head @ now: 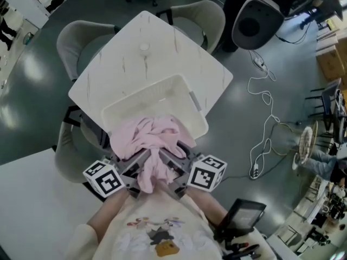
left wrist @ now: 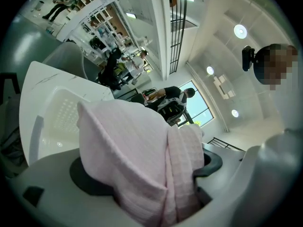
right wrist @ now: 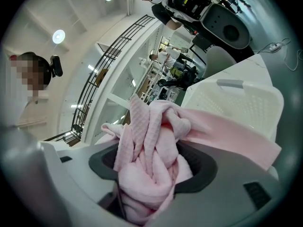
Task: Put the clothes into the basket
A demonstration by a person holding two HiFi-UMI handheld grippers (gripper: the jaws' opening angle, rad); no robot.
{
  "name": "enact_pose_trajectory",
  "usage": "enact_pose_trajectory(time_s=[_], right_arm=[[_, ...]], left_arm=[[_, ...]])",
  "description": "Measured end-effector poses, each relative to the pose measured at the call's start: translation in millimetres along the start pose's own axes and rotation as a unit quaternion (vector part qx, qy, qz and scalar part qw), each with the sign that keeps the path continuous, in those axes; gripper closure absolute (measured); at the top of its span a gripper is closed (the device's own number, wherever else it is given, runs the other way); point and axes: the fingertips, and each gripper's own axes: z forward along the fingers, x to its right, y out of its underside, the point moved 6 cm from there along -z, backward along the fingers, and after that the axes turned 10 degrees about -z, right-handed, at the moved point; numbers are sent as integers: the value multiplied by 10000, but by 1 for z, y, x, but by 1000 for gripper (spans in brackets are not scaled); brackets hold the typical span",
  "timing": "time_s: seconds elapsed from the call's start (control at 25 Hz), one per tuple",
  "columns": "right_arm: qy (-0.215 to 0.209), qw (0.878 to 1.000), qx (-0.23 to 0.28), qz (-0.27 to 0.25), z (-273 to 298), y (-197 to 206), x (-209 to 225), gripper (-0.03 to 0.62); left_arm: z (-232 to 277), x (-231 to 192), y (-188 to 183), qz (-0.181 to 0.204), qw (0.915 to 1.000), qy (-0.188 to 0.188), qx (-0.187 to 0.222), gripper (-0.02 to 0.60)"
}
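A pink waffle-knit cloth [head: 149, 140] hangs bunched between both grippers, held above the near rim of the white plastic basket [head: 162, 99]. My left gripper [head: 136, 164] is shut on the pink cloth [left wrist: 142, 160], which fills its jaws and drapes forward. My right gripper [head: 172, 164] is shut on a twisted wad of the same cloth [right wrist: 149, 169]. The basket [left wrist: 54, 117] shows behind the cloth in the left gripper view, and the basket [right wrist: 236, 103] lies to the right in the right gripper view. Both fingertip pairs are hidden by fabric.
The basket sits on a white marble-look table [head: 146, 47] with grey chairs [head: 81, 37] around it. A second white table [head: 32, 199] lies near left. A cable [head: 263, 107] trails over the floor on the right, near a black machine [head: 257, 18].
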Motion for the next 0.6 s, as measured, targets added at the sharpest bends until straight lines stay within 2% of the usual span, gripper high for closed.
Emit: enact_pose_trajectory(time_s=[0.6], right_arm=[[74,9989,-425,-183,34,-27,27,313]], left_arm=[[27,-23,-25,-239,9990,-147,337,109]])
